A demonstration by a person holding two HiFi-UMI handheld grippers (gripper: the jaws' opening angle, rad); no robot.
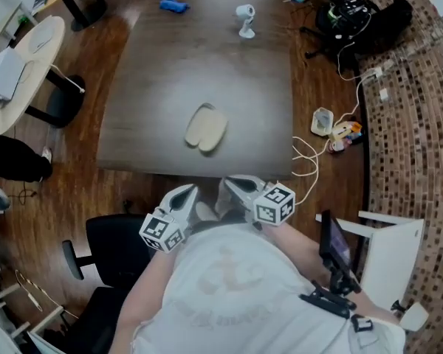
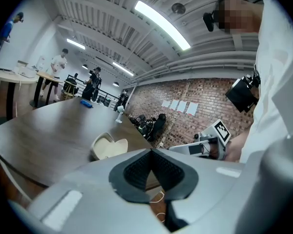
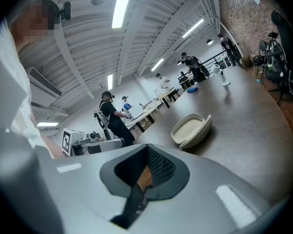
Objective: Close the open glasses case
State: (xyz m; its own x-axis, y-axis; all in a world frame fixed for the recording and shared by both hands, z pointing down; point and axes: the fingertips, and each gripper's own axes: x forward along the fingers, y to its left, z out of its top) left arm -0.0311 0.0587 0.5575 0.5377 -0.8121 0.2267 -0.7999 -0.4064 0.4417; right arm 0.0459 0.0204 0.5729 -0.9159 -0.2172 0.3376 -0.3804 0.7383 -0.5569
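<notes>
Head view: the glasses case lies open on the bench, toward the bench's 6 o'clock edge. The left tool and the right tool are both clenched and empty. They sit side by side off that edge, the case at their 12 o'clock, untouched.

left gripper and right gripper side by side, jaws together, empty.

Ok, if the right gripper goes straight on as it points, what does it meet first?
Probably the table top, just left of the open glasses case; depth is unclear.
</notes>
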